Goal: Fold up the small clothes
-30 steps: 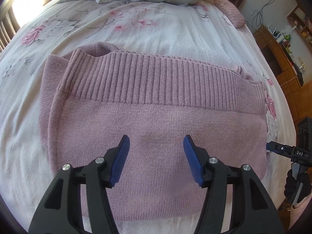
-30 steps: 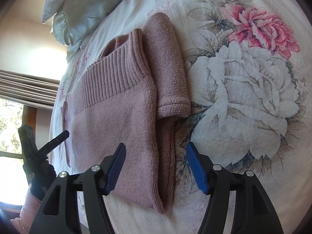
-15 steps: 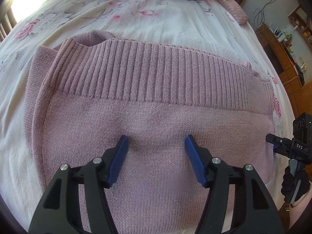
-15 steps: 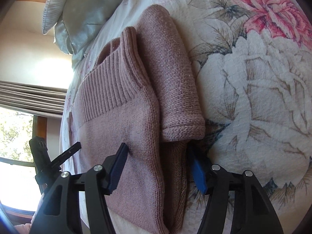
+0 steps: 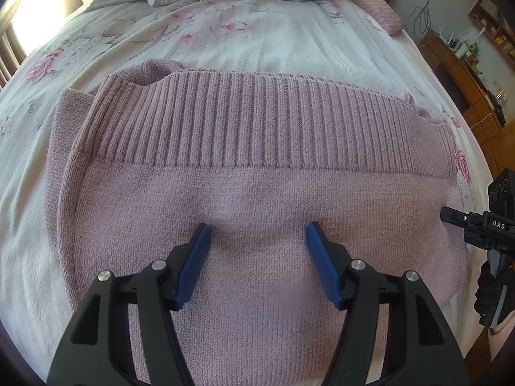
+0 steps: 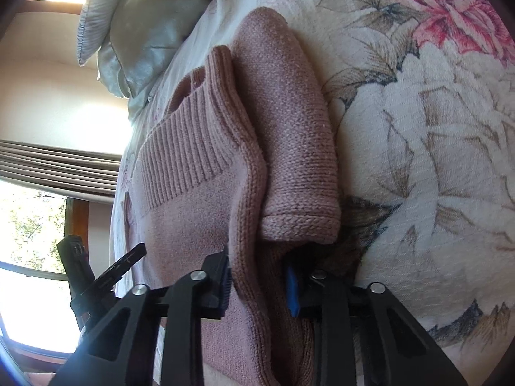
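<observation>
Pink knit sweater [image 5: 257, 167] lies folded flat on the floral bedspread [image 5: 257, 32], ribbed band across 12 o'clock in left wrist view. Left gripper [image 5: 257, 244] spread wide, blue fingertips [image 5: 201, 234] pressing on the knit at 6 o'clock. Right gripper [image 6: 257, 276] closed onto the sweater's folded side edge [image 6: 248, 225], fabric bunched between both fingers. Sleeve cuff [image 6: 299, 222] just above, toward 12 o'clock. Grey-green pillow [image 6: 141, 32] at 11 o'clock.

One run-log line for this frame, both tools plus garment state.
left tool: open, tips pressing sweater middle | right tool: closing on sweater's folded side edge | sweater: folded, flat on floral bedspread
</observation>
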A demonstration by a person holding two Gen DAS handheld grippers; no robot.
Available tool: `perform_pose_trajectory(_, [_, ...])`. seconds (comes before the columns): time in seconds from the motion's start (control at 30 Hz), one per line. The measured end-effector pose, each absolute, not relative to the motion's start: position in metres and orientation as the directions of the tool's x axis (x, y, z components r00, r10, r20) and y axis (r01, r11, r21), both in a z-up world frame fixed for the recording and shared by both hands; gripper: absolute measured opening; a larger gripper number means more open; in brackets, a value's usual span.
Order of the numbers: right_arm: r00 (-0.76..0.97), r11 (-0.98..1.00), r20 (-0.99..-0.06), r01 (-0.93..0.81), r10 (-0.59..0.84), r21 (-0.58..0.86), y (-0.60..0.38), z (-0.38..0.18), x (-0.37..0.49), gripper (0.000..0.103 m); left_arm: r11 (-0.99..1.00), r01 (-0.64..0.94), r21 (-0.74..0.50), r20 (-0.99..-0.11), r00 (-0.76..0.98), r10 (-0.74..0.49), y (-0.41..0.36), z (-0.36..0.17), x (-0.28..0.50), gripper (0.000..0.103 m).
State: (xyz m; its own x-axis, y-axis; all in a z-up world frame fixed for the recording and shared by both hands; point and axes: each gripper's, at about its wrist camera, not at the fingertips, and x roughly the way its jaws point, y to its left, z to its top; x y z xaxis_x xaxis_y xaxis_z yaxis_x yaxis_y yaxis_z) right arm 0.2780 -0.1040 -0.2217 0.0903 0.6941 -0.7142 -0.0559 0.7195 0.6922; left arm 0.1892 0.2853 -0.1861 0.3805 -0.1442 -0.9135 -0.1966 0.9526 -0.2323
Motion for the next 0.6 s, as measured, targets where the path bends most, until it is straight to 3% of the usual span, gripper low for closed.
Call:
perform_pose_trajectory(0.23, [0.177,0.65,-0.626,-0.179,0.759,0.738,-0.101,-0.167,0.268,0.016,0.96,-0.173,-0.219,-0.908,0.396,-0.136,0.284,-0.186,0.188,0.064])
perform_pose_trajectory(0.47, [0.109,0.784,-0.776,-0.098,0.621,0.613,-0.097,-0.206,0.274,0.016,0.963,-0.163,-0.216,-0.904,0.406,-0.134,0.284,-0.187,0.187,0.065])
perform_pose_trajectory(0.6, [0.115,0.764,-0.756,-0.041,0.644,0.644,-0.102,-0.23,0.272,0.017,0.964,-0.157,-0.215,-0.901,0.413,-0.133,0.283,-0.187,0.186,0.066])
